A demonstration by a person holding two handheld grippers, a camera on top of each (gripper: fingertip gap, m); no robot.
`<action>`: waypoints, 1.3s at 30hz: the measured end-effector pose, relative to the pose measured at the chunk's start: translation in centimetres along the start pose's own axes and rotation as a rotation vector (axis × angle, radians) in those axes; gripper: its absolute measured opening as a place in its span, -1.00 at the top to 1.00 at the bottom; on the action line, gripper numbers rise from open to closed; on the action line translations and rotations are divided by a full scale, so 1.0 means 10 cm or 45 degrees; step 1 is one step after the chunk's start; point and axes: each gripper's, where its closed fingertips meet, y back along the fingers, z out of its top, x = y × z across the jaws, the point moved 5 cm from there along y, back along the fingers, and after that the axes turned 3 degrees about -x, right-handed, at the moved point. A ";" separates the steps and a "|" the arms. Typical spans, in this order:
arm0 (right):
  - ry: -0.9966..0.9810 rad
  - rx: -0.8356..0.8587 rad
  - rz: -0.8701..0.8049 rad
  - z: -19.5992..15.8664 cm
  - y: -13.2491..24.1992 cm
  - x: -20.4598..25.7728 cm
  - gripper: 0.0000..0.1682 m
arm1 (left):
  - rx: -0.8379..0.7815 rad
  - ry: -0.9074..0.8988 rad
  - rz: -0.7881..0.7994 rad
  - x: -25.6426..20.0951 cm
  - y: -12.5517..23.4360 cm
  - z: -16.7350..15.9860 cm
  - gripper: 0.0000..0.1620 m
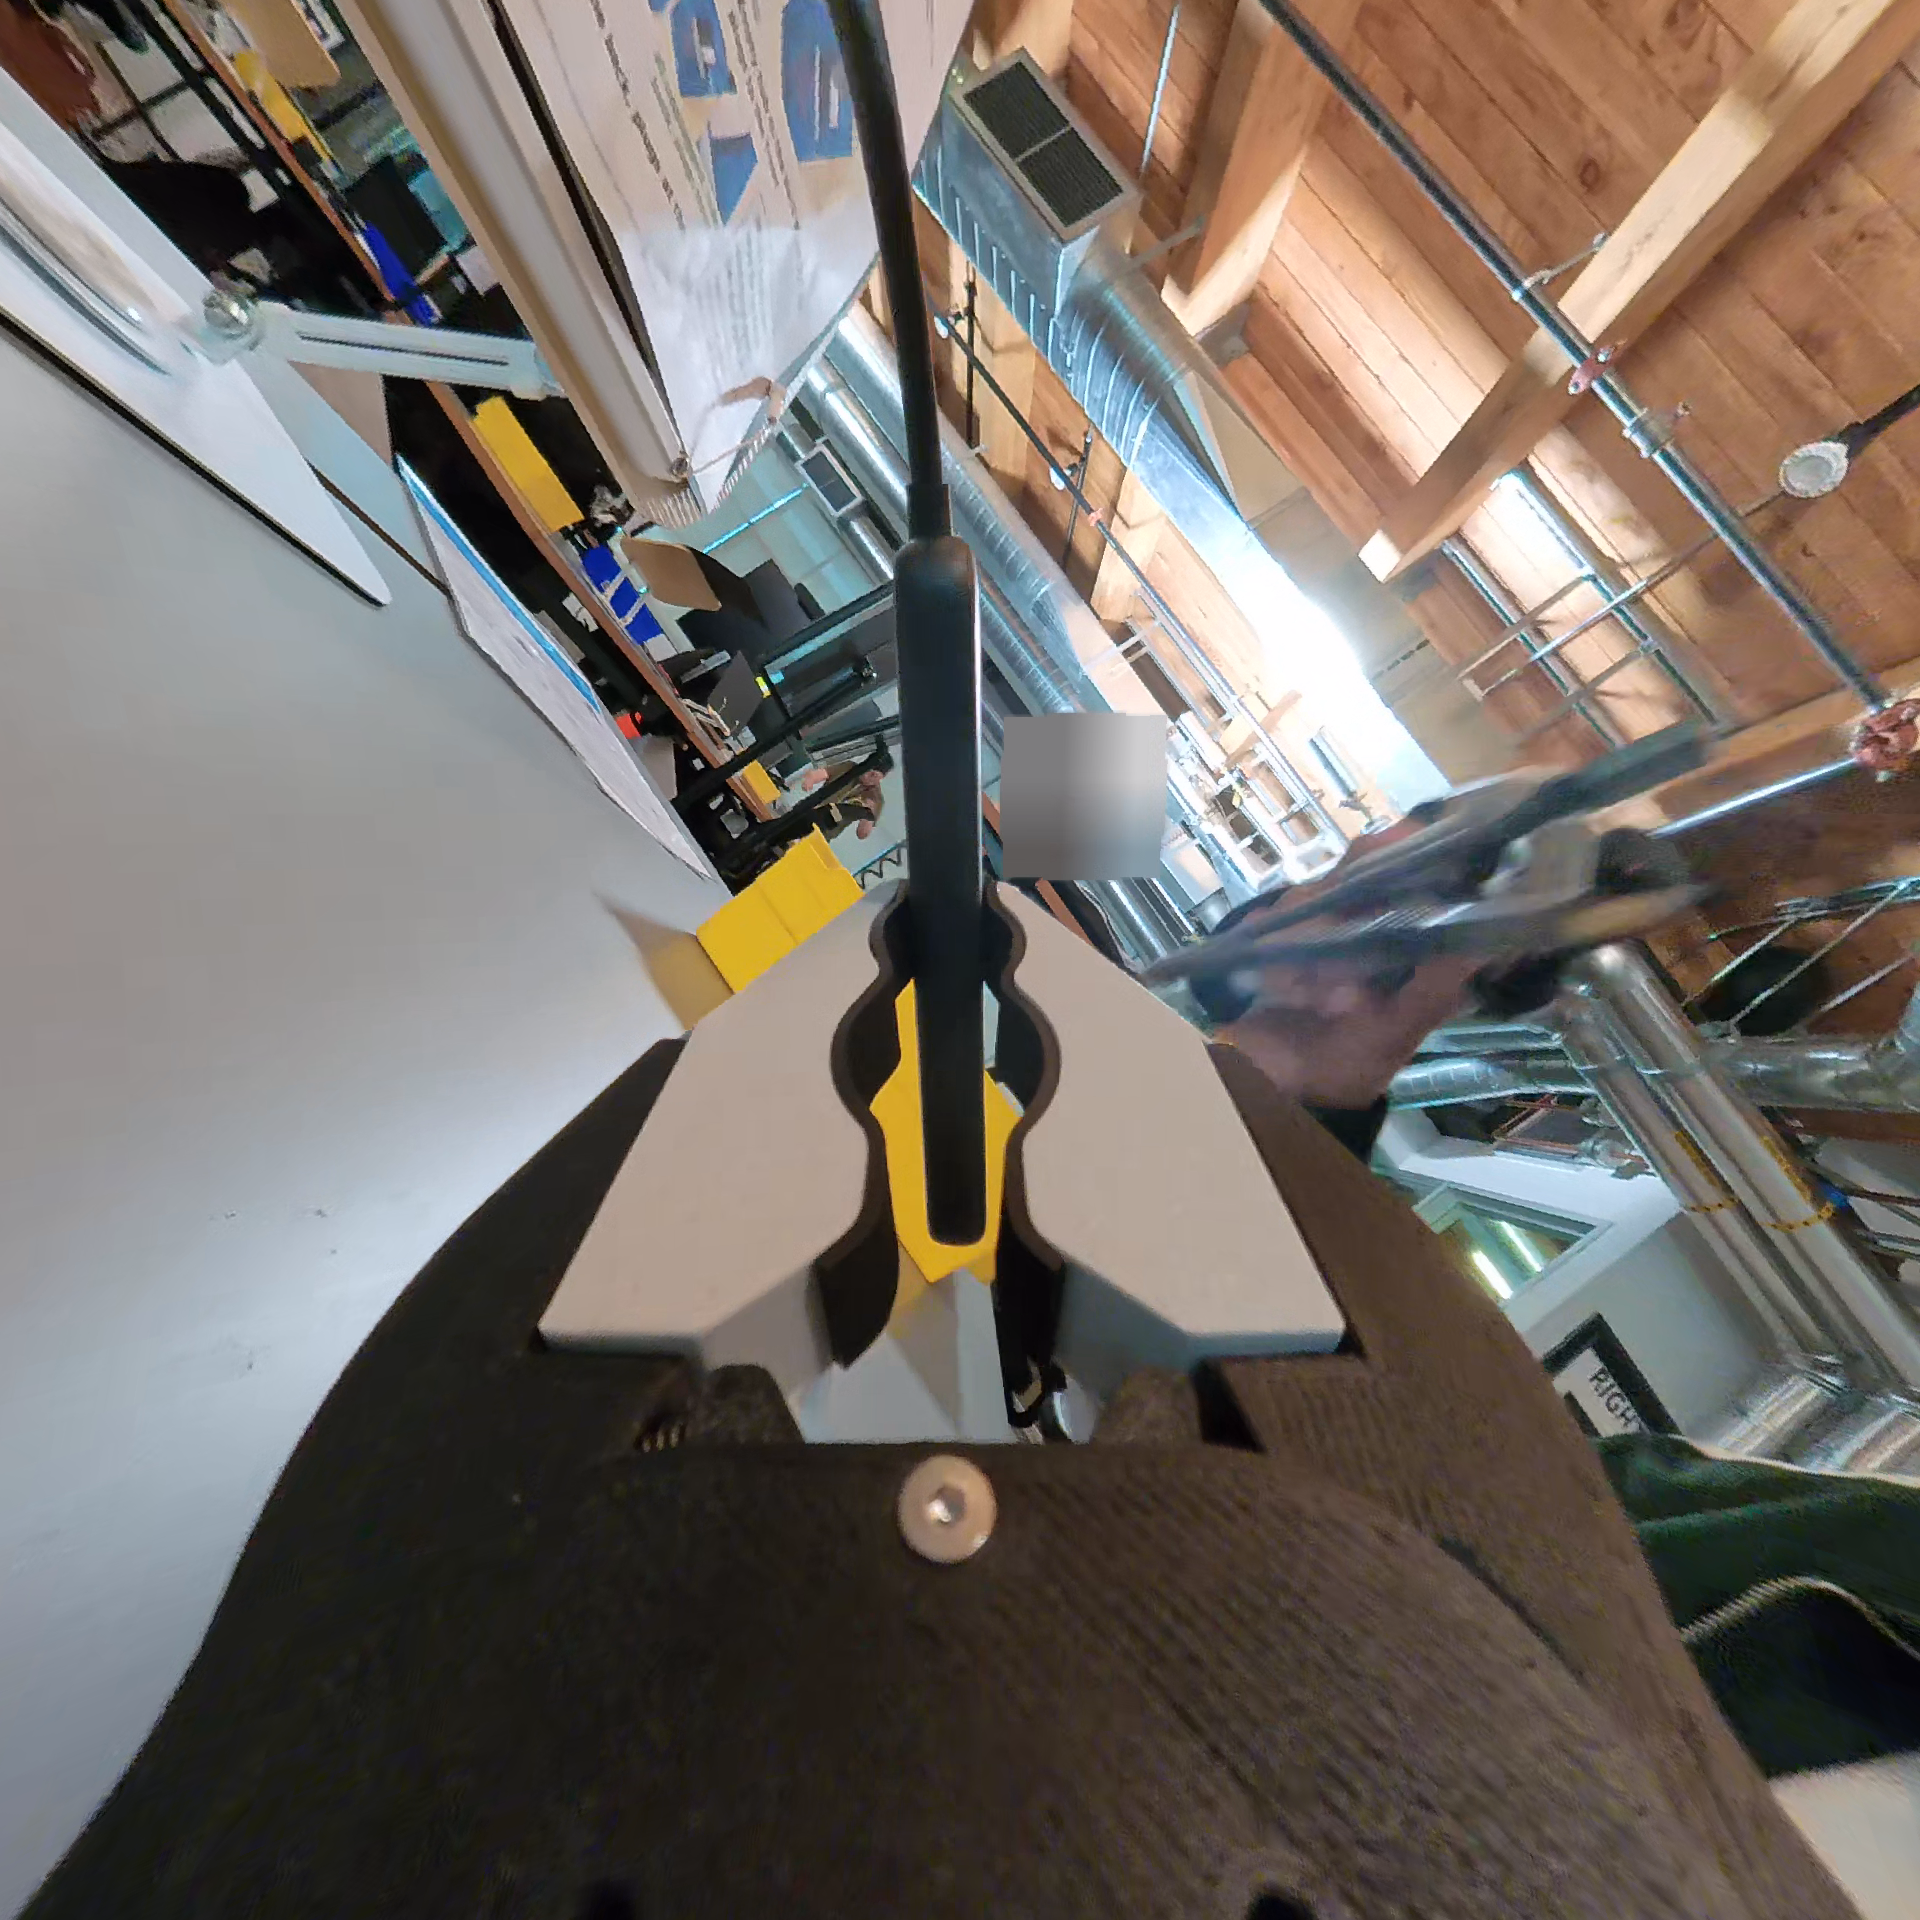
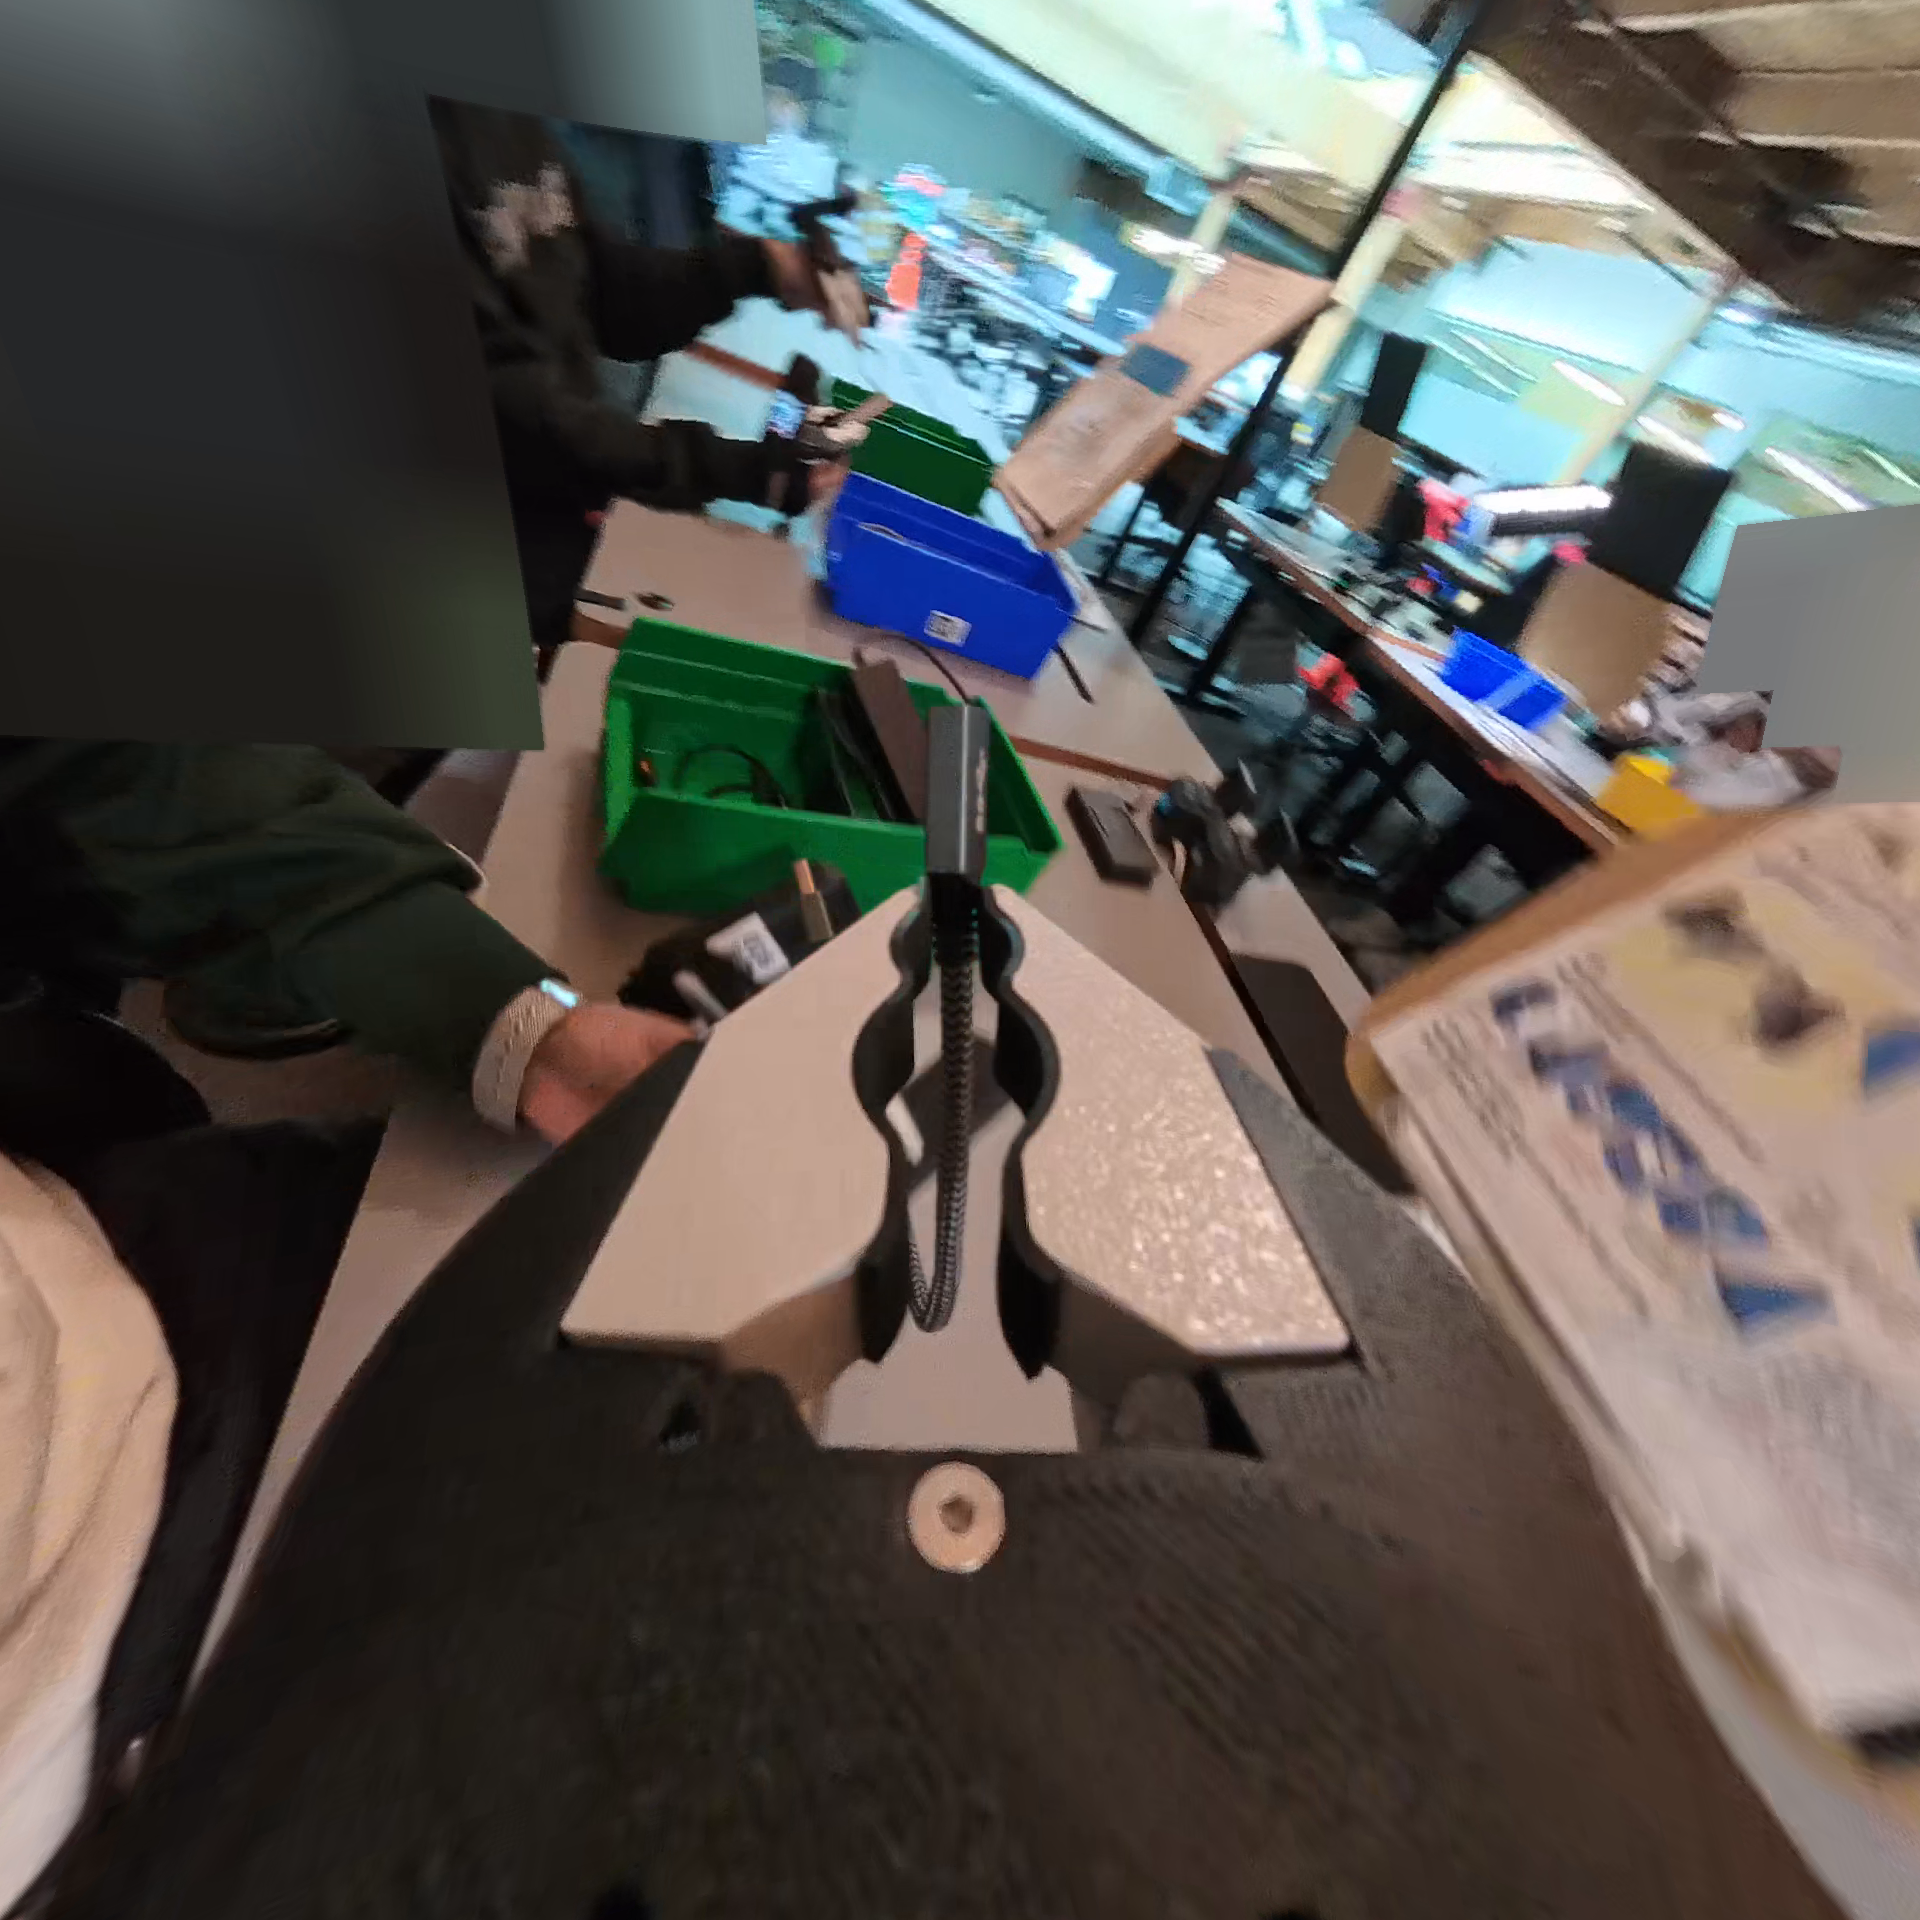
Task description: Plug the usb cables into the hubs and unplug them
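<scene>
In the left wrist view my left gripper (image 1: 940, 904) is shut on a slim black hub (image 1: 940, 831), held edge-on and pointing up at the ceiling. Its black cable (image 1: 894, 260) curves up out of frame. My right gripper (image 1: 1455, 894) shows blurred at the right in a hand, apart from the hub. In the right wrist view my right gripper (image 2: 956, 904) is shut on a grey braided usb cable (image 2: 951, 1122). The cable's grey metal plug housing (image 2: 956, 790) sticks out past the fingertips, above the table (image 2: 540, 831).
A green bin (image 2: 727, 821) with black hubs and cables stands just beyond the plug, a blue bin (image 2: 935, 592) behind it. A small black box (image 2: 1112, 831) lies to the right. A cardboard box with a printed sheet (image 2: 1662, 1195) is close on the right. A sleeved hand (image 2: 582, 1060) is at left.
</scene>
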 end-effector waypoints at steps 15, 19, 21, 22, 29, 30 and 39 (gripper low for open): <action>-0.309 0.286 -0.516 -1.58 0.96 0.85 0.91 | 0.058 -0.028 0.009 0.00 -0.08 -0.12 0.90; -0.297 0.370 -0.432 -1.65 0.89 1.06 0.88 | 0.063 -0.030 0.013 0.00 -0.09 -0.13 0.89; -0.278 0.426 -0.382 -1.71 0.84 1.13 0.88 | 0.058 -0.017 0.011 0.01 -0.09 -0.12 0.90; -0.297 0.428 -0.314 -1.73 0.79 1.20 0.89 | 0.058 -0.010 0.009 0.01 -0.09 -0.12 0.89; -0.673 0.191 0.043 -1.60 0.69 1.34 0.37 | 0.080 0.076 -0.050 0.01 -0.08 -0.11 0.90; -0.676 0.161 -0.021 -1.60 0.74 1.25 0.44 | 0.078 0.078 -0.053 0.01 -0.08 -0.11 0.90; -0.654 0.676 -0.117 -2.22 0.60 1.29 0.55 | 0.088 0.124 -0.108 -0.02 -0.07 -0.12 0.90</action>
